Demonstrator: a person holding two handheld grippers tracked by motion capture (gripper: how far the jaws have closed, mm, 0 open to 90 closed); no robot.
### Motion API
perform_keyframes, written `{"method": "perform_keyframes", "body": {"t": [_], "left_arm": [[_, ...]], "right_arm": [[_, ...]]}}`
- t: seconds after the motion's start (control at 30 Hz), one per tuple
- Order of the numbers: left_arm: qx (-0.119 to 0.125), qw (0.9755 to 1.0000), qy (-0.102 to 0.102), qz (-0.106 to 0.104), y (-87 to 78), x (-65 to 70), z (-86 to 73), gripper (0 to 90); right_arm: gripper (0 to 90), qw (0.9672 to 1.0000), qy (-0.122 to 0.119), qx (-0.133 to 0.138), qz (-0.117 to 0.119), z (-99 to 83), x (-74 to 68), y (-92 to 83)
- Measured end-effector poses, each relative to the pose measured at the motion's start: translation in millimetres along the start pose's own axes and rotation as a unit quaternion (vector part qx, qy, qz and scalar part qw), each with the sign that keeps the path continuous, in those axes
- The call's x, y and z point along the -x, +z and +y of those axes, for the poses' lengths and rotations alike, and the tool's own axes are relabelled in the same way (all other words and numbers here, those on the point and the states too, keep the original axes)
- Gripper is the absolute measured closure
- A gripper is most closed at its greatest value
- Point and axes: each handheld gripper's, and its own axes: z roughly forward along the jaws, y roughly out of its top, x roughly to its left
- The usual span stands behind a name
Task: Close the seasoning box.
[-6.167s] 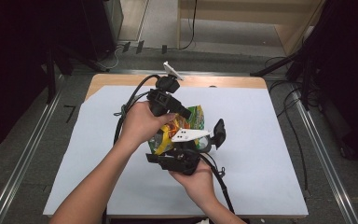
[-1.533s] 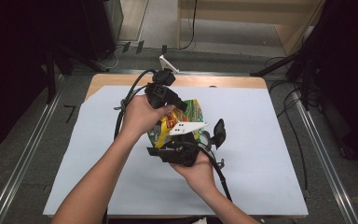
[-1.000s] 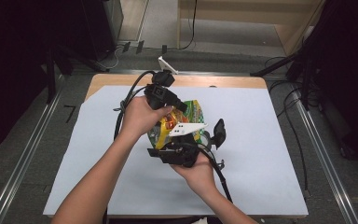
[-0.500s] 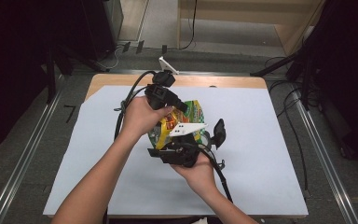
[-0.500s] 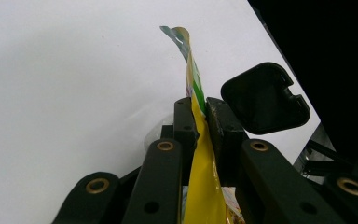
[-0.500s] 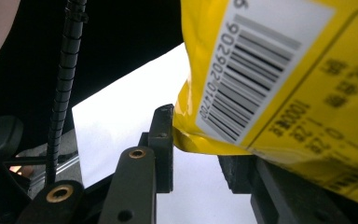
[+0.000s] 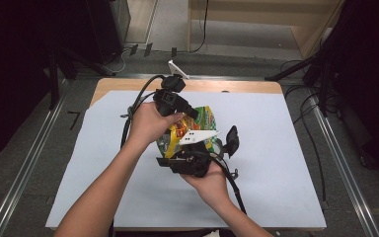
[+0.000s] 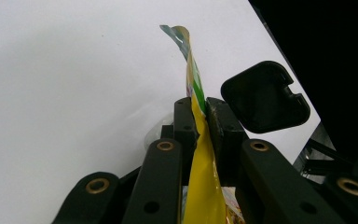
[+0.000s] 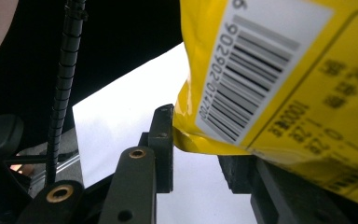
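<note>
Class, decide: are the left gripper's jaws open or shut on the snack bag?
Shut on it. In the left gripper view, the left gripper has both pads pressing the snack bag's thin yellow edge.

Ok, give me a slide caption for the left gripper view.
Left gripper pinching the yellow snack bag edge above the white table sheet.

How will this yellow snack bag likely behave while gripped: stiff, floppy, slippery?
Probably floppy: the snack bag is thin film, its edge curling above the left gripper. Likely light, and its glossy surface may slip at the right gripper.
</note>
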Motion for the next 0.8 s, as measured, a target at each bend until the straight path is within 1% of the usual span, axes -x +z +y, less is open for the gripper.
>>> {"method": "perform_keyframes", "body": {"t": [0.43, 0.57, 0.8], "left_arm": [[-0.001, 1.0, 0.0, -0.003, 0.7, -0.5, 0.3, 83.1], [0.0, 1.0, -0.004, -0.006, 1.7, -1.7, 0.3, 83.1], [0.0, 1.0, -0.004, -0.007, 1.9, -2.0, -0.5, 83.1]], "right_arm": [[70.0, 1.0, 0.002, -0.001, 0.0, 0.0, -0.1, -0.5], [70.0, 1.0, 0.002, -0.001, -0.001, 0.2, 0.0, -0.8], [70.0, 1.0, 0.003, -0.002, -0.001, -0.2, -0.2, -0.5]]}}
